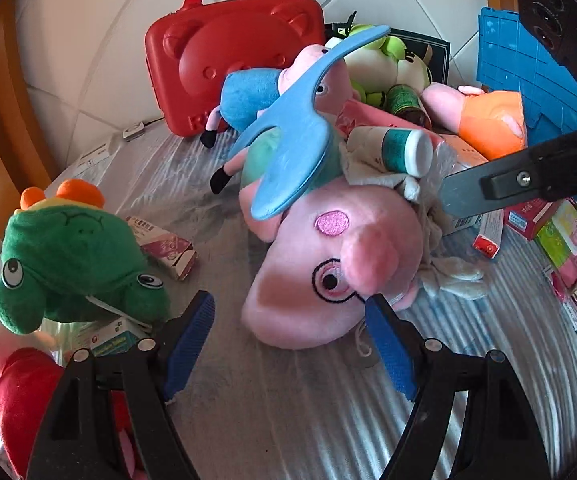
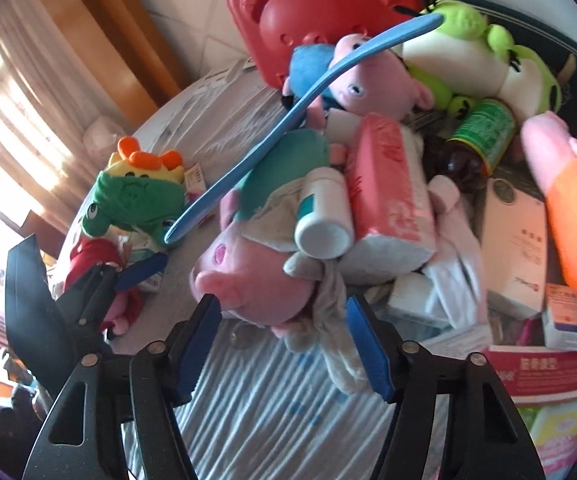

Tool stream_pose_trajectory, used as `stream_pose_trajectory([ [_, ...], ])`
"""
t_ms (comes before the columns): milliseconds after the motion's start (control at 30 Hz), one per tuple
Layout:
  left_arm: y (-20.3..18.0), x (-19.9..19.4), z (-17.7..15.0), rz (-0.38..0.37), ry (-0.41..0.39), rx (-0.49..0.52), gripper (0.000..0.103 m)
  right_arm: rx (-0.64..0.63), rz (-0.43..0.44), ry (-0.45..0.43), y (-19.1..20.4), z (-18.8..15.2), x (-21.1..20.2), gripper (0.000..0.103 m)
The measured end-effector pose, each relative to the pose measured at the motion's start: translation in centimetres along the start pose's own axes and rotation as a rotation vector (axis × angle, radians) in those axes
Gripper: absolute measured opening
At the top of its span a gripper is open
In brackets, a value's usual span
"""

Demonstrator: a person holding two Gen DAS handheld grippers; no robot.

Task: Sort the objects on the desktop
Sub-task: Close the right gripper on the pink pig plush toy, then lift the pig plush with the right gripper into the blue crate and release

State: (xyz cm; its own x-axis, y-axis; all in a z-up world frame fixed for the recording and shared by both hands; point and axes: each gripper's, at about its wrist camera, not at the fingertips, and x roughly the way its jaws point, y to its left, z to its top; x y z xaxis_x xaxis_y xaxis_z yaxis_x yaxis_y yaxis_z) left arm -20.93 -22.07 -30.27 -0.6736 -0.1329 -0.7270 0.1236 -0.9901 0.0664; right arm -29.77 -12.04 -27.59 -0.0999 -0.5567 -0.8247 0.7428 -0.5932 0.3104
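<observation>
— Both sets of jaws stand apart, right?
— Yes. The left gripper (image 1: 288, 332) has its blue pads spread, with the head of the big pink pig plush (image 1: 328, 264) between and just beyond them. The right pad touches or nearly touches the snout side; I cannot tell whether it presses. The left pad is clear of the toy.
— And the right gripper (image 2: 284, 338)?
— Its jaws are apart too, bracketing the pig's snout and a grey cloth (image 2: 332, 320) hanging beside it. No pad clamps anything.
— Where does the pig lie?
— On the ribbed silvery table cover (image 1: 288, 420), at the near edge of a heap. A blue hanger (image 1: 288, 136) lies across its teal body, and a white bottle (image 1: 400, 150) rests on the cloth by its head.
— What else is around?
— A green frog plush (image 1: 76, 264) sits to the left, well apart from the pig. A red bear-faced case (image 1: 224, 60) stands at the back against the tiled wall.
</observation>
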Motion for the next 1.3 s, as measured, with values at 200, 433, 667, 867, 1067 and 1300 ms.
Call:
stream_pose_trajectory([
  [200, -0.6, 2.4, -0.3, -0.056, 0.049, 0.064, 0.077, 0.059, 0.081, 0.08, 0.4, 0.9, 3.8, 0.064],
  [433, -1.1, 3.4, 0.1, -0.075, 0.042, 0.069, 0.077, 0.193, 0.095, 0.117, -0.9, 1.5, 6.2, 0.074],
  [667, -0.7, 3.0, 0.5, -0.126, 0.053, 0.037, 0.065, 0.224, 0.159, 0.125, -1.2, 1.8, 7.7, 0.066],
  [867, -0.8, 0.3, 1.0, -0.173, 0.014, 0.011, 0.056, 0.106, 0.111, 0.062, 0.7, 2.2, 4.4, 0.059],
  [1067, -2.2, -3.6, 2.1, -0.171, -0.056, 0.054, 0.056, 0.088, 0.112, -0.008, 1.8, 1.7, 0.3, 0.059],
  [1300, -4.2, -9.1, 4.5, -0.172, -0.17, 0.143, 0.056, 0.066, 0.085, -0.145, 2.9, 0.6, -7.3, 0.059],
])
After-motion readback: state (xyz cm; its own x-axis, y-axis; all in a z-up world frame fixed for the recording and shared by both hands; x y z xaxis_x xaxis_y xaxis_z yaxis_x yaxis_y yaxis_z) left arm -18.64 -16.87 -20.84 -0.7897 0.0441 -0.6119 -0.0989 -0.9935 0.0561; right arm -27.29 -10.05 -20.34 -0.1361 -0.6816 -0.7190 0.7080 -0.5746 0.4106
